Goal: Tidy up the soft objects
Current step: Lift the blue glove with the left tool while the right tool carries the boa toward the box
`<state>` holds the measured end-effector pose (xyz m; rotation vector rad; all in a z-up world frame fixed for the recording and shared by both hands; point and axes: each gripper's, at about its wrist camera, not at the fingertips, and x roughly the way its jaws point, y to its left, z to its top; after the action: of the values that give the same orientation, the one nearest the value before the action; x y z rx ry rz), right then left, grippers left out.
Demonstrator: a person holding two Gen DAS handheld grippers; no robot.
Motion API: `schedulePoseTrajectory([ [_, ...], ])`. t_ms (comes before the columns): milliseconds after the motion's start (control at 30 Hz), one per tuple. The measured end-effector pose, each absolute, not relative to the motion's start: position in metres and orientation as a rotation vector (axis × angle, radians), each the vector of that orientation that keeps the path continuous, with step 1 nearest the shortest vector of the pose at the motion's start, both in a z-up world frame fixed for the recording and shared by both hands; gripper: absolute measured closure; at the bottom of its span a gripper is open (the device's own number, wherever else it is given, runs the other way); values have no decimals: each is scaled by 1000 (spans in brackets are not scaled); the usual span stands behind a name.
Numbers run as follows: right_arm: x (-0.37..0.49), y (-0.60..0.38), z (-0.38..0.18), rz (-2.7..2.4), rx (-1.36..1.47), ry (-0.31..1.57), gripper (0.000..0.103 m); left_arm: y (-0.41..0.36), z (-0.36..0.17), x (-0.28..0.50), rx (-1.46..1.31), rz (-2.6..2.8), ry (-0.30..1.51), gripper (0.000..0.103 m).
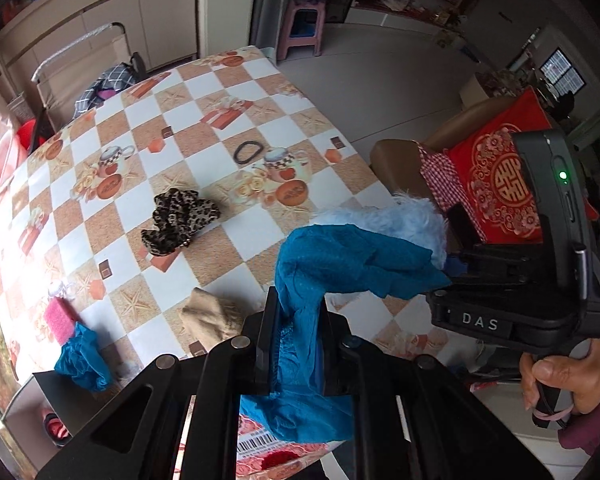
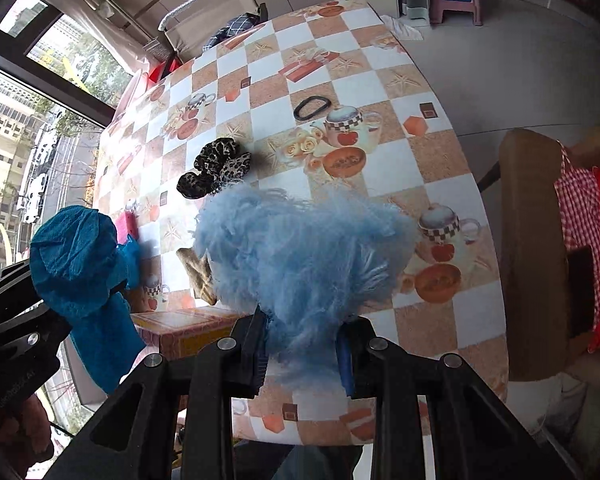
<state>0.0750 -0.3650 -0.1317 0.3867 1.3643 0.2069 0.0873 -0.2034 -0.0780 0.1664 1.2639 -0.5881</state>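
Observation:
My left gripper is shut on a teal blue cloth and holds it above the near table edge; it also shows in the right wrist view. My right gripper is shut on a fluffy light blue piece, which also shows in the left wrist view. On the checkered tablecloth lie a leopard-print scrunchie, a black hair band, a beige cloth, a second teal cloth and a pink sponge.
A printed box sits at the near table edge under the grippers. A brown chair with a red cushion stands to the right of the table. A pink stool stands on the floor beyond the table.

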Motion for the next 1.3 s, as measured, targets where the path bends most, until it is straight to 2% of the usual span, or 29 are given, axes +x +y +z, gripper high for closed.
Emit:
schedulePoseTrajectory([
  [533,-14,-376,-120,95,445,1339,73,-234,-62,-3,269,-842,1245,88],
  [1300,-84,-331,-122,164,393,1355,73,-168,-69,-75,288,-872,1264,88],
])
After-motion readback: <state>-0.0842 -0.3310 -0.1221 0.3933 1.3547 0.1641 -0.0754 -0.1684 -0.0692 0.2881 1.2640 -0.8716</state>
